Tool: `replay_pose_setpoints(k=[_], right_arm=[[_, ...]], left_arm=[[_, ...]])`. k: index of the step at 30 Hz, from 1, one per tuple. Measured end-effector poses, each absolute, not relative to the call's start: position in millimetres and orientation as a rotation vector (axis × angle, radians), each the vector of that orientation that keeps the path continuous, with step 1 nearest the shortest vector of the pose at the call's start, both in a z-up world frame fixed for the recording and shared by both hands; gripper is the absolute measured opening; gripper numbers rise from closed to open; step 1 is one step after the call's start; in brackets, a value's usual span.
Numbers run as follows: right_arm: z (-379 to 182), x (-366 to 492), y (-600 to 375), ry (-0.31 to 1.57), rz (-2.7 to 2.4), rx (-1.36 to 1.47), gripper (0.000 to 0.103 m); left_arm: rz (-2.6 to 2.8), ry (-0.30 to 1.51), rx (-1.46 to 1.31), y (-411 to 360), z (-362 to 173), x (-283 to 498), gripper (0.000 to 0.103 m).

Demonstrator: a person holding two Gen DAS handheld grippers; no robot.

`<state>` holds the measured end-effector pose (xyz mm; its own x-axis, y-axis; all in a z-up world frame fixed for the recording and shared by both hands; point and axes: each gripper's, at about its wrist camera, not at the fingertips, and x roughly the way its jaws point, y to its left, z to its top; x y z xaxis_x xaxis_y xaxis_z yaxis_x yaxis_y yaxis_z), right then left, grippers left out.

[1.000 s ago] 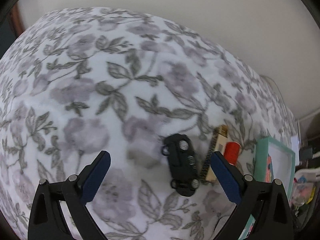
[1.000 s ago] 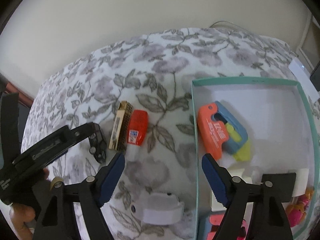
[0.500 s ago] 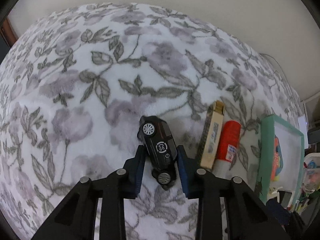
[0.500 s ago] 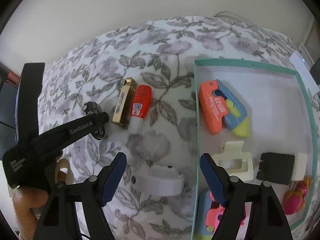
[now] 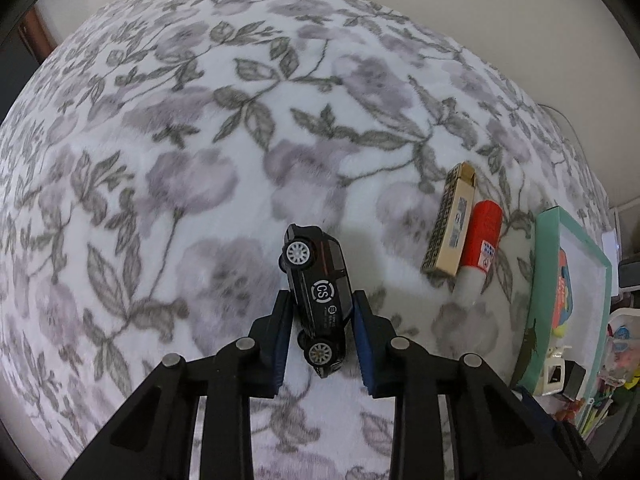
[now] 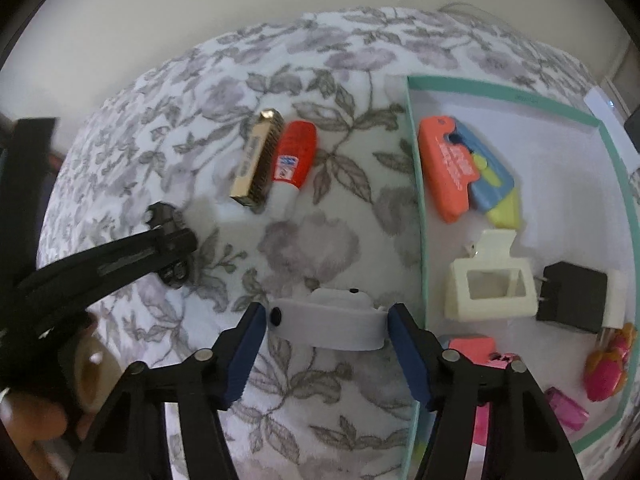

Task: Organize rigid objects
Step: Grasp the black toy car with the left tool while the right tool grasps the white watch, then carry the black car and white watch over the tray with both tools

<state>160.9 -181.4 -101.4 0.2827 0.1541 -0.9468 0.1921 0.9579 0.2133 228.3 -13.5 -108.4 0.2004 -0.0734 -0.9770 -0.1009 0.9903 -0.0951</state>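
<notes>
My left gripper (image 5: 320, 312) is shut on a black toy car (image 5: 316, 280) and holds it on its side just above the floral blanket (image 5: 160, 160). The car also shows in the right wrist view (image 6: 170, 240), partly hidden by the left gripper's arm. My right gripper (image 6: 326, 320) is open, its fingers on either side of a grey-white rounded object (image 6: 332, 320) lying on the blanket. A teal-rimmed box (image 6: 416, 216) to the right holds several items. A gold-and-black box (image 6: 258, 162) and a red tube (image 6: 294, 160) lie side by side on the blanket.
In the box lie an orange-and-blue toy (image 6: 464, 172), a cream clip (image 6: 492, 284), a black-and-white plug adapter (image 6: 576, 296) and pink items (image 6: 608, 364). The wall runs behind the bed. The box edge (image 5: 536, 292) shows at right in the left wrist view.
My left gripper closed on the black car and lifted it off the blanket. My right gripper moved forward until its open fingers bracket the grey-white object.
</notes>
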Motion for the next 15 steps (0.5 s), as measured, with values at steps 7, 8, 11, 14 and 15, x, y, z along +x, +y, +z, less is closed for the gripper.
replay_pose_setpoints(k=[7,8,11,14,15], right_arm=[[-110,164,-171,1.295,-0.088,0.286,0.065],[-110,163,-171,1.292,-0.092,0.288,0.064],[-109,159,-176,1.284,-0.104,0.334,0.063],[-107,155,-180,1.272,-0.105,0.365,0.062],[-106,153,-181,1.267,-0.103,0.372,0.062]], left_arm=[[0.053,1.398,-0.178,2,-104,207,0.031],[0.059,1.400,-0.181,4,-103,205,0.031],[0.081,1.401,-0.180,9,-101,195,0.031],[0.096,1.398,-0.180,11,-94,184,0.031],[0.098,1.395,-0.178,11,-92,180,0.031]])
